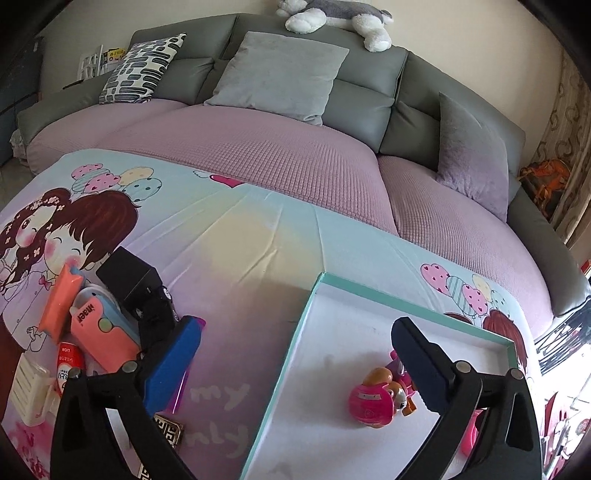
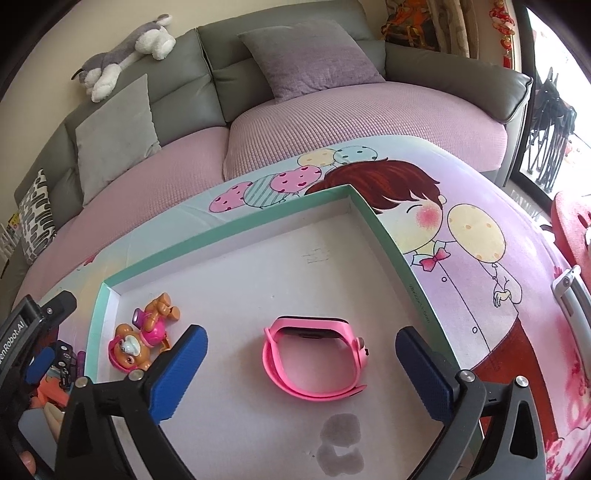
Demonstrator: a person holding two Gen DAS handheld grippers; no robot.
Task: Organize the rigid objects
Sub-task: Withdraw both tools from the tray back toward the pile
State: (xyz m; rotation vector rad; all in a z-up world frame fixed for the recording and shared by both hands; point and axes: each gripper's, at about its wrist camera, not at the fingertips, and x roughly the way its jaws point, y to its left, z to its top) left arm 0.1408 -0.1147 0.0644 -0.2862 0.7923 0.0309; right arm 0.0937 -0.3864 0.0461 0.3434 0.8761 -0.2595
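A shallow white tray with a teal rim [image 1: 309, 306] [image 2: 229, 225] lies on a cartoon-print cloth. In it lie a pink-and-orange toy pup [image 1: 380, 395] [image 2: 142, 339] and a pink watch [image 2: 314, 360]. My right gripper [image 2: 301, 369] is open and empty, its fingers on either side of the watch, just above the tray floor. My left gripper [image 1: 295, 369] is open and empty, straddling the tray's left rim, the pup by its right finger [image 1: 421, 365]. A pile of loose items lies left: a black box [image 1: 127, 275], a pink case [image 1: 103, 332], an orange pack [image 1: 61, 299], a tube [image 1: 68, 365].
A grey sofa with a purple cover [image 1: 277, 147] and cushions stands behind the cloth-covered surface. A plush dog [image 1: 332, 18] lies on the sofa back. A white ribbed holder [image 1: 29, 387] sits at the far left. A red chair [image 2: 572, 229] is at the right.
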